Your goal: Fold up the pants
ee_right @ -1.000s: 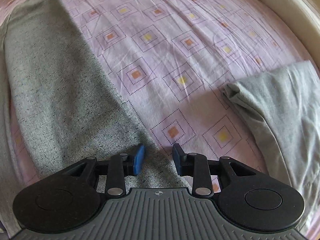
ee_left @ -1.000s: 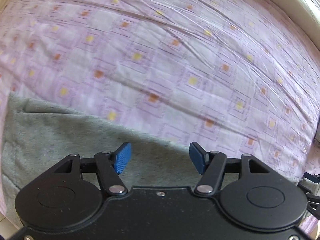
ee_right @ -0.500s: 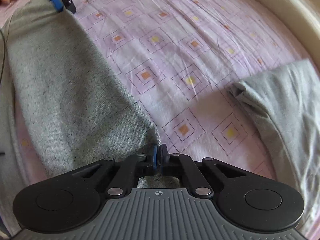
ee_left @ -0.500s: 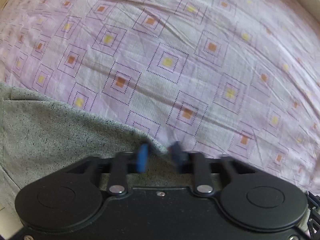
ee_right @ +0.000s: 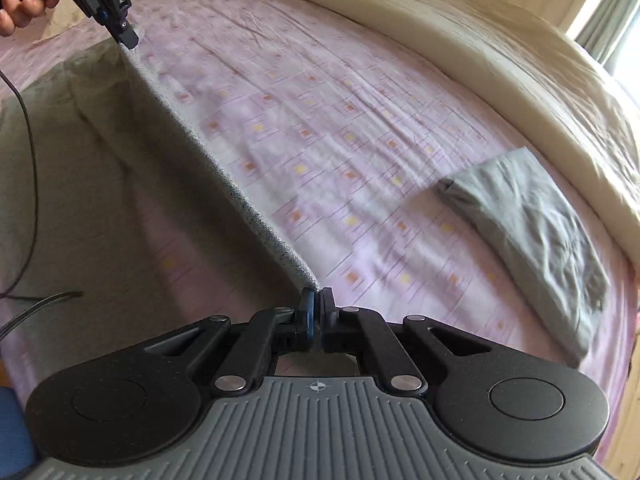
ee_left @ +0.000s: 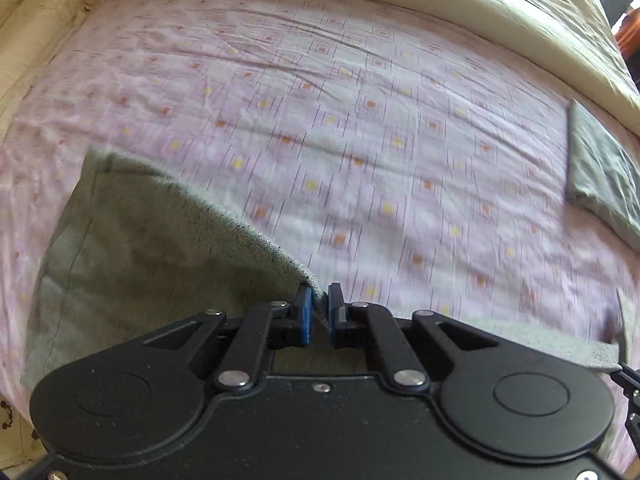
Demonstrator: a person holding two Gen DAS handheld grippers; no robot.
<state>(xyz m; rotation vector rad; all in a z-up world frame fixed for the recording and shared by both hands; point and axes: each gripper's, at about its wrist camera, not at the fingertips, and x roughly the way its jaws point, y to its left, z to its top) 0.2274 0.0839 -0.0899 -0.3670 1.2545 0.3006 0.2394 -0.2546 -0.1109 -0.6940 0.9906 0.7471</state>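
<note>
Since a second ago we lifted the pants (ee_right: 100, 184) edge off the bed (ee_left: 360, 120) | left gripper (ee_left: 319, 312), right gripper (ee_right: 316, 314) fingers pinching the hem at 12 o'clock | soft, light, drapes: hold the corners.

The pants (ee_right: 100, 168) lie on the bed sheet (ee_right: 340, 120), on the left side. A folded cloth (ee_right: 532, 232) lies on the sheet far to the right, well apart from them. A thick blanket (ee_right: 460, 40) lies behind, along the sheet's far edge.
</note>
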